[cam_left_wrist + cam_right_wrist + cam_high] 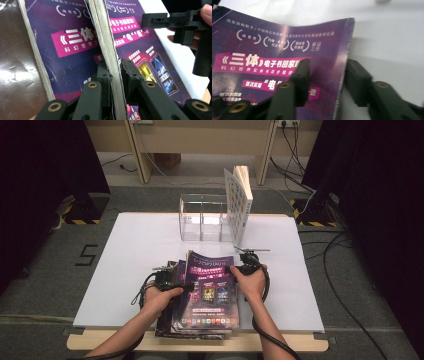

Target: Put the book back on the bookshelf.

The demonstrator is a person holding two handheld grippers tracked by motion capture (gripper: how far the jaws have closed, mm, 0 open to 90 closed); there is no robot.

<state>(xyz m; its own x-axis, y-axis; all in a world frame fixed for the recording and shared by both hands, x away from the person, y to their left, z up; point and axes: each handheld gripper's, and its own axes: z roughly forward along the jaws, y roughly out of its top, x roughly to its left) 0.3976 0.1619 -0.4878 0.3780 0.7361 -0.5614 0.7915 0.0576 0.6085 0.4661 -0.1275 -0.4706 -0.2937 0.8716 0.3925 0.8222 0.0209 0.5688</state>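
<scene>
A purple magazine (pixel 210 290) tops a stack (pixel 167 322) at the table's front middle, its far end raised and curled. My left gripper (pixel 172 279) is at its left edge. In the left gripper view my jaws (pixel 116 71) are shut on the thick page edge of that magazine (pixel 135 37), with a second, like-looking purple cover (pixel 72 42) just under it. My right gripper (pixel 245 265) is at the right edge. In the right gripper view it (pixel 327 72) stands open astride the edge of the magazine (pixel 274 50), one jaw over the cover, the other over the white table (pixel 387 37).
A clear plastic organizer (pixel 202 217) stands at the back middle of the white table (pixel 135 245), with a white-covered book (pixel 240 202) upright at its right end. A brown cover (pixel 17 67) lies lower in the stack. The right gripper (pixel 175 22) shows across the magazine.
</scene>
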